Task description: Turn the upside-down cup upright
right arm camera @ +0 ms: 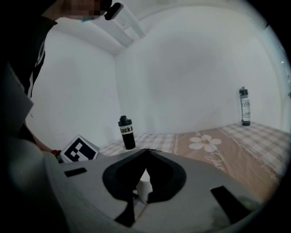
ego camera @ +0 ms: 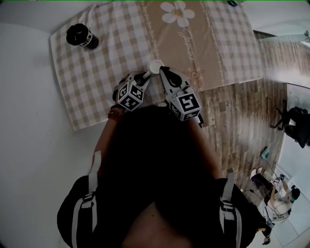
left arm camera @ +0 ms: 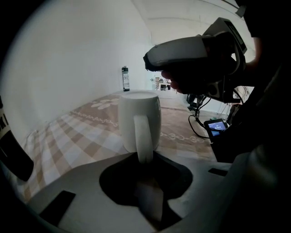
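**Two grippers at the cup: left clamped on the handle, right closed and empty**

1. Cup. The white cup is over the checked cloth that covers the surface, close to the cloth's near edge. Its axis is vertical. The top face shows as a flat pale disc, which suggests the base is uppermost. The left gripper's body hides the cup's lower edge, so contact with the cloth cannot be confirmed.

2. Left gripper. The left gripper reaches the cup from the person's side. The handle points straight at it and sits in the gap between the fingers. The fingers bear on the handle from both sides.

3. Right gripper. The right gripper is just beside the cup, with its tip above and slightly to one side of the cup's top. Its fingers are pressed together with nothing between them. In the right gripper view, a small part of the cup shows below the finger line.

4. Other items.
   - A black bottle stands upright on the cloth, well apart from the cup to its left.
   - A second bottle stands well beyond the cup at the cloth's far side.
   - A daisy print lies between the cup and the second bottle.
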